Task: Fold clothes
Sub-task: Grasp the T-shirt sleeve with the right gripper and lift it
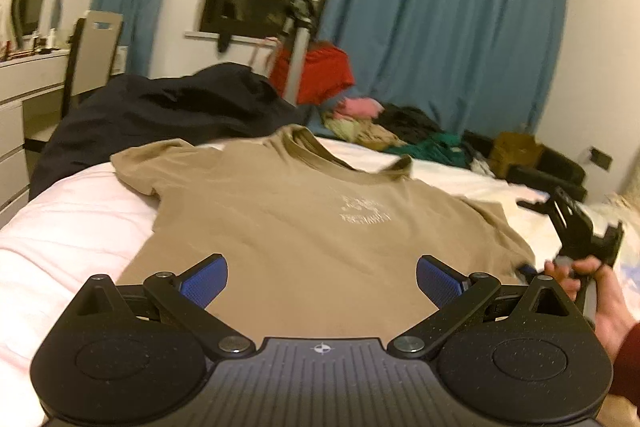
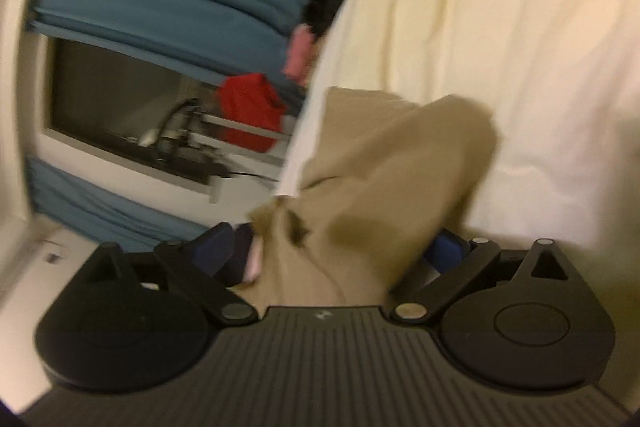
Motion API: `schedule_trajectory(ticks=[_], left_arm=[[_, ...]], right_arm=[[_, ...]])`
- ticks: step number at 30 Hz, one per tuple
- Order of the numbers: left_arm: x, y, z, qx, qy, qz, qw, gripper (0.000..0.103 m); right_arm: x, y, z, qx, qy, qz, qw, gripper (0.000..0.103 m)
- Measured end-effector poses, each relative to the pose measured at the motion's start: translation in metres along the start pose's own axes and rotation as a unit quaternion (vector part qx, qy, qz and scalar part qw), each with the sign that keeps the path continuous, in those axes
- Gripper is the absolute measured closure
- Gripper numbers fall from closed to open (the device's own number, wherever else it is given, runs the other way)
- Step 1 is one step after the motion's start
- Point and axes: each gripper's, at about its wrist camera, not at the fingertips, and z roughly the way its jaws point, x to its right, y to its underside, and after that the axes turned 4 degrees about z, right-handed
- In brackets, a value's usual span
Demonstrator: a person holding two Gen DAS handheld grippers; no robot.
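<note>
A tan T-shirt [image 1: 304, 219] with a pale chest print lies spread flat on the white bed [image 1: 60, 227], collar away from me. My left gripper [image 1: 322, 281] is open and empty, just above the shirt's hem. My right gripper [image 1: 532, 269] shows at the shirt's right edge, held in a hand. In the right wrist view, rolled sideways and blurred, the right gripper [image 2: 336, 251] has its blue pads spread with bunched tan shirt fabric [image 2: 380, 179] lying between them over the white sheet [image 2: 520, 47].
A dark duvet [image 1: 160, 111] is heaped at the bed's far left. A pile of mixed clothes [image 1: 392, 131] lies at the far right. A tripod [image 1: 298, 39] with a red garment [image 1: 320, 75] stands by the window. White drawers [image 1: 16, 115] stand at left.
</note>
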Motion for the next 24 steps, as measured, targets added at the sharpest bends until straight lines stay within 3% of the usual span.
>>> schedule_trajectory(ticks=[6,7,8,10,13,18,19,21,24], left_arm=[[-0.007,-0.003,0.002,0.011,-0.008,-0.024,0.9996,0.001],[-0.007,-0.003,0.002,0.013,-0.010,-0.022,0.9996,0.002],[-0.007,-0.003,0.002,0.014,-0.013,-0.021,0.9996,0.002],[-0.008,-0.003,0.002,0.013,-0.013,-0.023,0.9996,0.002],[-0.010,-0.003,0.004,0.009,-0.011,-0.029,0.9995,0.002],[-0.014,-0.003,0.010,0.001,-0.002,-0.040,0.9992,0.002],[-0.014,-0.003,0.011,0.001,-0.002,-0.041,0.9992,0.002],[-0.014,-0.004,0.011,0.002,-0.002,-0.042,0.9991,0.002],[-0.015,-0.007,0.009,0.005,-0.009,-0.042,0.9991,0.002]], right_arm=[[-0.004,-0.003,0.017,0.040,-0.009,-0.033,0.999,0.005],[-0.008,-0.004,0.021,0.053,-0.012,-0.044,0.998,0.013],[-0.012,-0.004,0.019,0.077,-0.005,-0.065,0.995,0.039],[-0.021,-0.002,0.024,0.116,0.022,-0.100,0.988,0.041],[-0.017,-0.011,0.050,0.077,0.069,-0.095,0.990,0.041],[-0.031,-0.021,0.073,0.046,0.101,-0.145,0.983,0.041],[-0.037,-0.021,0.075,0.044,0.110,-0.162,0.980,0.047],[-0.047,-0.020,0.068,0.064,0.128,-0.176,0.974,0.094],[-0.063,-0.018,0.053,0.098,0.149,-0.198,0.964,0.095]])
